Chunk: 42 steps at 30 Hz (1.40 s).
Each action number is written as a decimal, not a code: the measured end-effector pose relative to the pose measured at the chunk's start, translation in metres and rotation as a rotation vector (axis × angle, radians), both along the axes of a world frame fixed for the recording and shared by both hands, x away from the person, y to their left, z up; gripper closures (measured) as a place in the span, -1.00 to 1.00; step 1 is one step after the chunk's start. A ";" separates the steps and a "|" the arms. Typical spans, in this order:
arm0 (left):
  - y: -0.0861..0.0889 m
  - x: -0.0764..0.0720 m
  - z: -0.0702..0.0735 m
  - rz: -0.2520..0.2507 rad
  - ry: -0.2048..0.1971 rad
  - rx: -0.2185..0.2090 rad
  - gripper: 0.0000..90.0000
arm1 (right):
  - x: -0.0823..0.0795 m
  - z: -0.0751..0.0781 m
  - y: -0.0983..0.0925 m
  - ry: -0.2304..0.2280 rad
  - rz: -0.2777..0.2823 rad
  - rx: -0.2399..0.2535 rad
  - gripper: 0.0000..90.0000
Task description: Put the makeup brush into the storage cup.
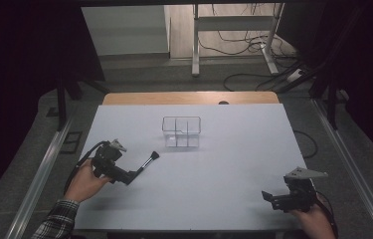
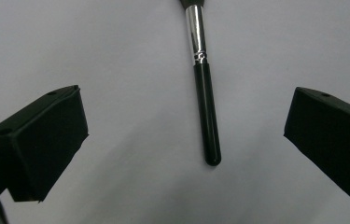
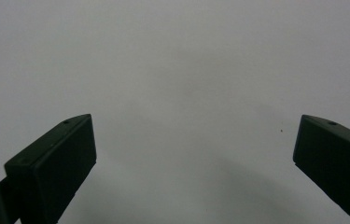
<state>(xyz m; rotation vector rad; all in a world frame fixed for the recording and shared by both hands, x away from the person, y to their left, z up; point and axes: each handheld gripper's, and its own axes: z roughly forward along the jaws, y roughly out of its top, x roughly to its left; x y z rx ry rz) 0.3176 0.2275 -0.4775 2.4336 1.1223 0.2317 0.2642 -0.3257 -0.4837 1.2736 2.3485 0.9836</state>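
A makeup brush (image 1: 148, 162) with a black handle (image 2: 208, 116) and a silver ferrule (image 2: 195, 32) lies on the white table (image 1: 233, 149), left of centre, its bristles pointing to the far right. My left gripper (image 1: 133, 175) is at the handle's near end. In the left gripper view this gripper (image 2: 185, 122) is open, a jaw on either side of the handle and neither touching it. Near the table's front right corner, my right gripper (image 1: 269, 198) is open over bare table, and nothing lies between its jaws in the right gripper view (image 3: 193, 140).
A clear plastic box (image 1: 181, 132) divided into compartments stands at the middle of the table, beyond the brush. A wooden strip (image 1: 189, 97) runs along the far edge. Cables and a metal stand (image 1: 233, 30) sit on the floor behind.
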 end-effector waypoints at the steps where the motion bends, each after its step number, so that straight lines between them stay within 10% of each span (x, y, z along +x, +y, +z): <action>1: -0.001 0.001 0.000 0.001 0.001 0.003 -1.00 | 0.000 0.000 0.000 0.001 0.000 0.000 -1.00; 42: -0.029 0.027 -0.019 -0.007 0.052 0.027 -1.00 | 0.000 -0.002 0.002 0.012 0.024 -0.010 -1.00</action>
